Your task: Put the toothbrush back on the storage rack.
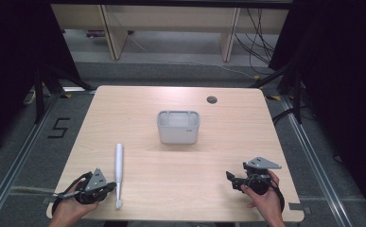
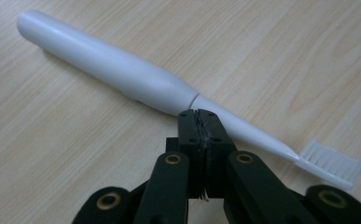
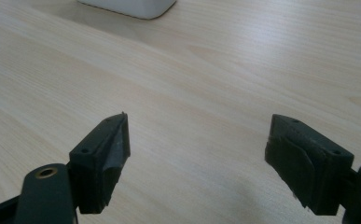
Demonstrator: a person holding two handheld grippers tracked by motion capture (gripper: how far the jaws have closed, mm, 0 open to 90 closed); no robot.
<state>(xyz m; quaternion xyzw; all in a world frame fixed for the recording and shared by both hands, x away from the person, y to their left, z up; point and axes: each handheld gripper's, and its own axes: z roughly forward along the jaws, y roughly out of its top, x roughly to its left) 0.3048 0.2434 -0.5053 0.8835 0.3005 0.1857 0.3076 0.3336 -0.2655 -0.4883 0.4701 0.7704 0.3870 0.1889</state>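
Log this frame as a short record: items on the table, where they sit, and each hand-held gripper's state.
surface: wooden table
toothbrush: white toothbrush lying flat, near left, bristles toward the person
holder: grey holder upright at mid-table
left hand-held gripper: jaws shut, tips at the toothbrush neck, not gripping it
right hand-held gripper: jaws wide open over bare wood, holding nothing

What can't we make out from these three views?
- Toothbrush: left gripper view, the shut left tongs cover part of its neck, so contact can't be told.
- Holder: right gripper view, top edge cuts off all but its base.
- Holder compartments: high view, too small to see inside.
- Right tongs: high view, too small to judge the gap.
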